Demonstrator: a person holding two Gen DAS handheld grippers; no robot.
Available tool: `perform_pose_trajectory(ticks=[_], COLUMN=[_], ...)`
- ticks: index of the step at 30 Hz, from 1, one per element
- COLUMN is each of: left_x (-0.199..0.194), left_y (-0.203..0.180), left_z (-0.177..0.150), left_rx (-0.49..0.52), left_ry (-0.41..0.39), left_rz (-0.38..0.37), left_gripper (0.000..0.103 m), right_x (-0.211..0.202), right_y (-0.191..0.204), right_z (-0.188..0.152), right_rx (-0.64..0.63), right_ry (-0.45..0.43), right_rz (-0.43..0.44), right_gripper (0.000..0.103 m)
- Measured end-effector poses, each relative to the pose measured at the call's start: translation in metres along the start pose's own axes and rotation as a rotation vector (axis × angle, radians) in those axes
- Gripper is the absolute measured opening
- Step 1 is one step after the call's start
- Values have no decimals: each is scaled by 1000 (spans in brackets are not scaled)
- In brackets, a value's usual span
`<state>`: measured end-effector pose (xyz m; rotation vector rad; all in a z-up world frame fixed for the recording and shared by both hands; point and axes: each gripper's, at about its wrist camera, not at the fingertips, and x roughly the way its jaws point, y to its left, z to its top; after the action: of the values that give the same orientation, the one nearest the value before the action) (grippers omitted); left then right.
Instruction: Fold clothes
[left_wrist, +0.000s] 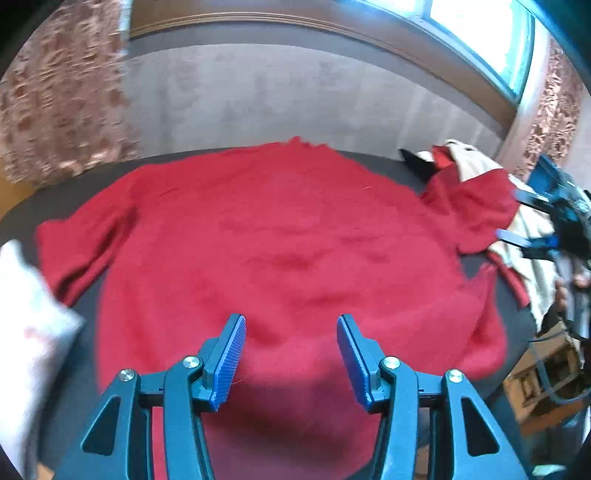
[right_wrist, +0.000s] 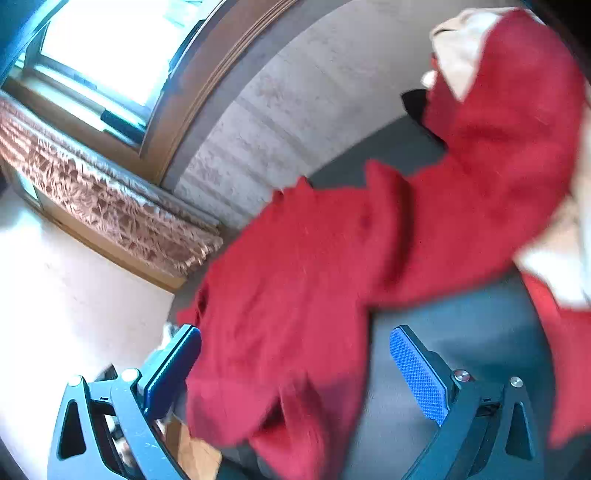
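The left gripper hangs above the near part of a red sweater, its ribbed blue pads standing well apart with nothing between them; only the knit shows below the gap, and no pad presses on it. The right gripper also has its jaws wide apart. In the right wrist view a fold of the red sweater lies across the gap between its pads, close against the left pad, while the right pad stands clear over the bare tabletop; the frame is blurred, so whether the cloth touches the left pad I cannot tell, but neither pad clamps it.

The sweater lies spread over a dark round table, body flat in the middle, one sleeve stretched to the left. The other sleeve runs right and far, draped up over a heap of other clothes, cream and black pieces among them. In the left wrist view the right gripper shows at the far right edge, just beside that heap. A white pillow-like thing sits at the near left edge of the table. Behind the table stand a grey wall, a window and patterned curtains.
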<state>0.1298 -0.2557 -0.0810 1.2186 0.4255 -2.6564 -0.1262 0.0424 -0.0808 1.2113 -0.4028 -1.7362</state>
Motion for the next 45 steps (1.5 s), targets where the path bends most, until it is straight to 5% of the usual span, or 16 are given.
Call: perform_pose_trajectory(ticks=[6,13,17,23,25,28,32,35,39,45], left_x=[43,58,54,47,34,16,5,10,12,4], left_y=[-38,-50,-51,-51,-42,-17,24,43,38,18], left_z=[8,-24,-38,-57,-59,-58,-57,-69,-86,-102], left_rx=[54,71,-7,-58,-85,-153,-285,-306,-209,40], left_ry=[79,153,166,193,152,80,27,74,128,207], left_rz=[-139,-282,-384,-414,-397,-348,-243,-132,-39,113], left_gripper=[52,52,52,52,52,52,52,52,51,52], right_x=[87,142,163,194,199,180,137,121,110,48], right_y=[-18,-48,-51,-46,-35,-9,28,38,17,-10], right_z=[34,72,101,118,115,96,51,3,-62,-122], right_rx=[38,50,-48,-282,-332,-396,-474,-477,-432,-519], right_ry=[129,121,84,119,179,178,176,287,455,418], right_rz=[-65,-146,-236,-471,-512,-445,-265,-138,-112,-203], right_gripper=[103,103,103,103,103,103,103,103,103,103])
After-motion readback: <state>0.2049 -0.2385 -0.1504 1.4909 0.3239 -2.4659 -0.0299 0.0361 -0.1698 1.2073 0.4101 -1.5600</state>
